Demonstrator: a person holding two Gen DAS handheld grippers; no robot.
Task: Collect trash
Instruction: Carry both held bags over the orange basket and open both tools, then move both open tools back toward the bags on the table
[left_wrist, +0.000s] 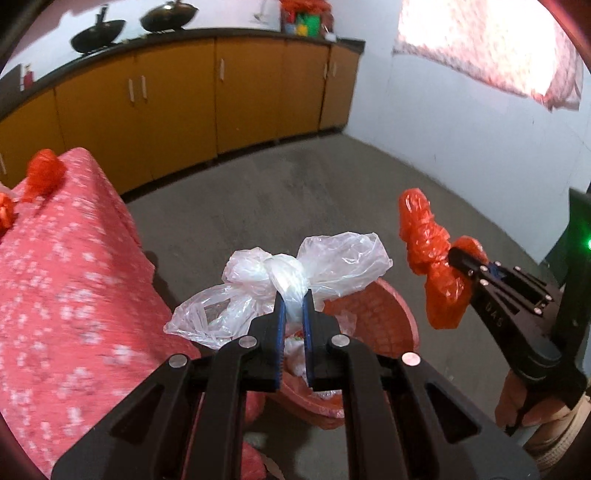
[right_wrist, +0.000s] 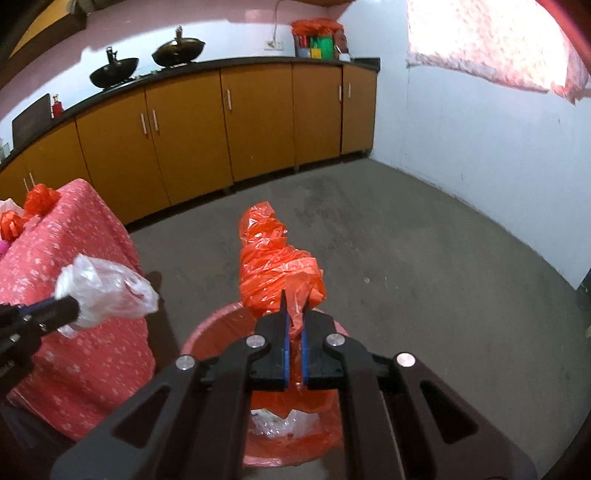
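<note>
My left gripper (left_wrist: 294, 295) is shut on a knotted clear plastic bag (left_wrist: 325, 266) and holds it above the red waste basket (left_wrist: 388, 314). My right gripper (right_wrist: 294, 301) is shut on a crumpled orange plastic bag (right_wrist: 273, 258) and holds it above the same basket (right_wrist: 207, 336), which has trash inside. The right gripper with its orange bag shows in the left wrist view (left_wrist: 436, 266). The left gripper with its clear bag shows in the right wrist view (right_wrist: 107, 291).
A table with a red flowered cloth (left_wrist: 66, 266) stands at the left, with more orange bags (left_wrist: 44, 173) on it. Yellow cabinets (right_wrist: 258, 122) line the far wall. Bare grey floor (right_wrist: 424, 266) lies beyond the basket.
</note>
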